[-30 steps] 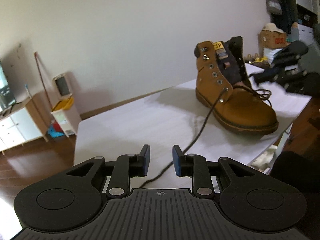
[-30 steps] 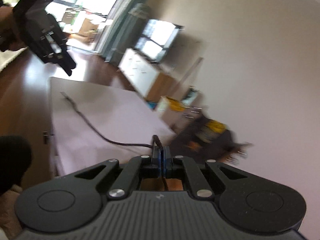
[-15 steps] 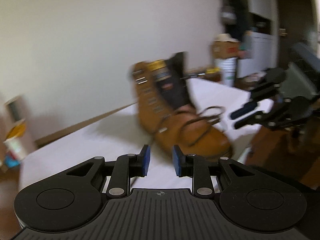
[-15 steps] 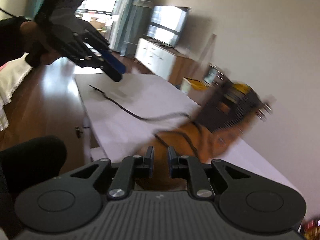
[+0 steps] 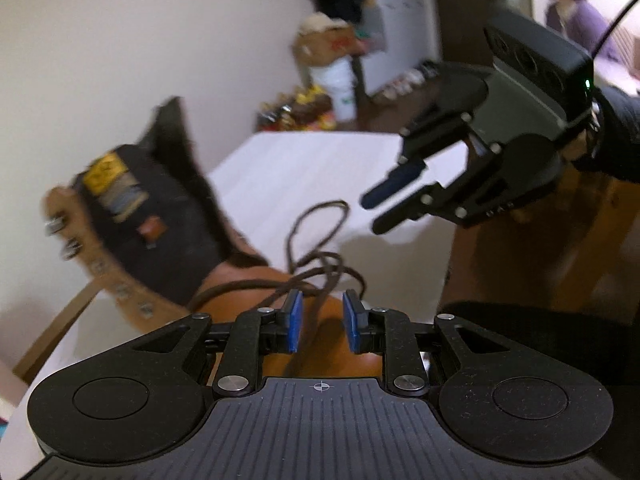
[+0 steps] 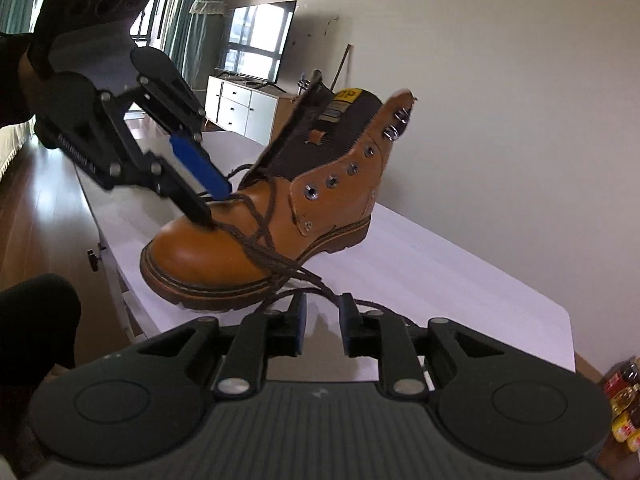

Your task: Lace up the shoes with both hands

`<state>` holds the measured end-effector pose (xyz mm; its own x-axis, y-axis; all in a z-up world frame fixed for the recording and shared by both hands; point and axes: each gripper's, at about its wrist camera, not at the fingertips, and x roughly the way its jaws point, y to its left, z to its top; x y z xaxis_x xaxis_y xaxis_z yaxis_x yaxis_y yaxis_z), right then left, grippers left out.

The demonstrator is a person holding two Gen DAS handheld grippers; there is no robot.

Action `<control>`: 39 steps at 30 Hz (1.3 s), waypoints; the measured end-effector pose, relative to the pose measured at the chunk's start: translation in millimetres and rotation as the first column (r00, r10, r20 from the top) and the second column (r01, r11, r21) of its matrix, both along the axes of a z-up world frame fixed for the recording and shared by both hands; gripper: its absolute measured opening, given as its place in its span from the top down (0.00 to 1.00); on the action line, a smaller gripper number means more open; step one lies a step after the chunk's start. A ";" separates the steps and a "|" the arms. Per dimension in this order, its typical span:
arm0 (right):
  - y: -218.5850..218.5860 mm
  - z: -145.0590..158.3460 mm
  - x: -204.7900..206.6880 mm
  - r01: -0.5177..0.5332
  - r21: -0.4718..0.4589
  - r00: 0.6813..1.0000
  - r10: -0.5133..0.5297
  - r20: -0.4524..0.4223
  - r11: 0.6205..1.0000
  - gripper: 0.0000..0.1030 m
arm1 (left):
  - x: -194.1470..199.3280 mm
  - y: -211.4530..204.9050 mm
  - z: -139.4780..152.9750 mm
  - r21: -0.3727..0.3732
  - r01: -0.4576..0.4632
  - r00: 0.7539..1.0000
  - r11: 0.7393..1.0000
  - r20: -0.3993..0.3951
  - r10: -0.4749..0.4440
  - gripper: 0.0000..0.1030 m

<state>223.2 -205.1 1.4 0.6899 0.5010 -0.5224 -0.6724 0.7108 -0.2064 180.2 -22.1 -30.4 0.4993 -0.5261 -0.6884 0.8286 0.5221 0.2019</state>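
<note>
A tan lace-up boot (image 6: 224, 248) stands on the white table (image 6: 440, 280), its tongue pulled open and the upper eyelets bare. A dark brown lace (image 6: 260, 240) crosses the vamp and trails off the toe side. My left gripper (image 6: 215, 204) hangs over the vamp, tips down at the crossed lace; its blue pads stand apart. In the left wrist view, the lace (image 5: 316, 236) loops just ahead of my left gripper (image 5: 320, 322), above the boot (image 5: 168, 240). My right gripper (image 6: 322, 326) sits low by the toe, jaws opening, nothing pressed between them. It also shows as the right gripper (image 5: 375, 214).
The table edge (image 6: 116, 264) drops to a wooden floor at the left. A TV on a white cabinet (image 6: 240, 104) stands behind. Bottles (image 6: 620, 404) sit at the lower right. Boxes and a bucket (image 5: 332, 76) crowd the far corner, where a person (image 5: 568, 12) sits.
My right gripper was shut on the lace and has let it go, its jaws now apart. My left gripper swung from far back on the table to right over the boot's vamp.
</note>
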 end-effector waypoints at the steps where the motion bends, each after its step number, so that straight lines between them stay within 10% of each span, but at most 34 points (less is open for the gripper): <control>1: -1.8 -1.4 0.8 0.002 0.007 1.000 -0.002 -0.004 1.000 0.80 | 1.6 -2.8 -1.8 0.010 0.004 1.000 1.000 -0.003 -0.004 0.77; 9: -7.4 -4.4 1.7 -0.015 0.048 1.000 0.016 -0.010 0.999 0.71 | 16.7 -13.2 -10.3 0.038 0.009 1.000 0.999 -0.020 -0.009 0.96; 26: 44.1 2.8 2.5 -0.361 -0.017 0.931 0.361 0.046 0.933 0.70 | -33.7 59.2 -12.2 0.005 0.161 0.982 0.987 0.097 -0.161 0.96; 39: 61.3 3.1 36.3 -0.424 0.131 0.895 0.437 -0.093 0.896 0.66 | -31.0 79.0 -22.8 0.040 0.192 0.973 0.981 0.126 -0.195 0.96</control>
<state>259.6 -143.8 4.5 0.3317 0.7910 -0.5141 -0.9319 0.3596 -0.0480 149.2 56.8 -53.1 0.4754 -0.6031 -0.6405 0.8794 0.3472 0.3258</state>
